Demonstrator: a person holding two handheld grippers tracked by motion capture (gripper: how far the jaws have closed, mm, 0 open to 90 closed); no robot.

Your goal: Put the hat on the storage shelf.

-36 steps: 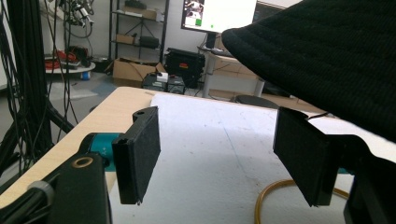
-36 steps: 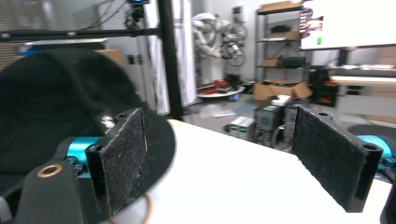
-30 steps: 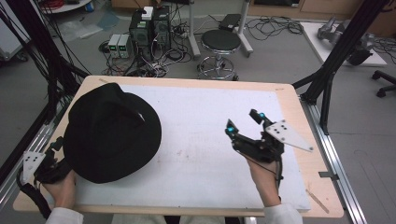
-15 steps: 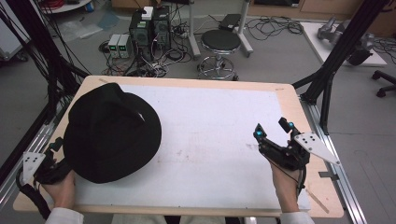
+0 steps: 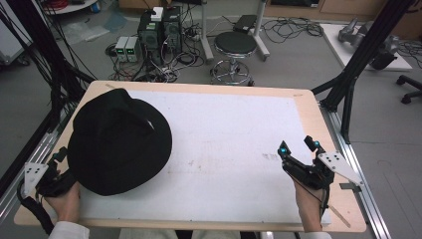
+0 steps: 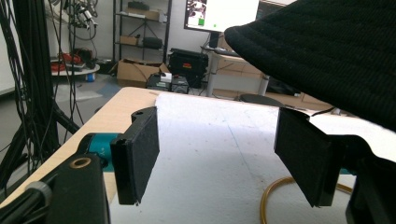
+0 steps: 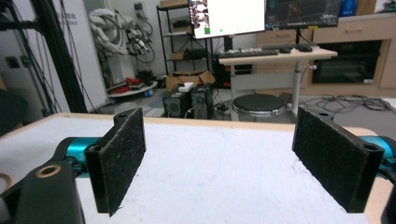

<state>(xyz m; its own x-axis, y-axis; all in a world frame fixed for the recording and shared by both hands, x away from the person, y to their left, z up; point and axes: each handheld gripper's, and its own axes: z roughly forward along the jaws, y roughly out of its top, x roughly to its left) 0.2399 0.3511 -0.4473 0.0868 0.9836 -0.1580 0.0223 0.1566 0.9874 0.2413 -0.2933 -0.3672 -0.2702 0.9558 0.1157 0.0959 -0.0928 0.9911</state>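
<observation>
Claw status, left (image 5: pixel 58 158): jaws spread, pads bare, positioned at the near left corner of the tabletop (image 5: pixel 239 89), right beside the brim of the black hat (image 5: pixel 119 142). In the left gripper view, the left claw (image 6: pixel 219 158) shows both pads apart with the hat brim (image 6: pixel 336 56) overhanging the far pad from above; whether the brim touches that pad cannot be told. No pad presses on the fabric.

Claw status, right (image 5: pixel 298 148): jaws spread and empty, located near the right edge of the tabletop, well apart from the hat. In the right gripper view, the right claw (image 7: pixel 233 158) frames nothing but bare white mat (image 7: pixel 224 172) between its pads.

Location of work item: the hat lies on the left part of the white mat (image 5: pixel 234 144), crown upward, its brim reaching over the mat's left border.

Progress assessment: judged from the layout, the work in hand is the handling of the hat, and the grasp is not yet made. Remaining steps, as estimated: bring the left claw onto the brim, pinch it, then lift or reposition the hat. The right claw is too distant to assist at present.

Inventory:
- Hat: one.
- Claws: two, both unloaded.
- White mat: one.
- Tabletop: one.
- Yellowish cable loop (image 6: pixel 275 198) lying on the mat near the left claw: one.
</observation>
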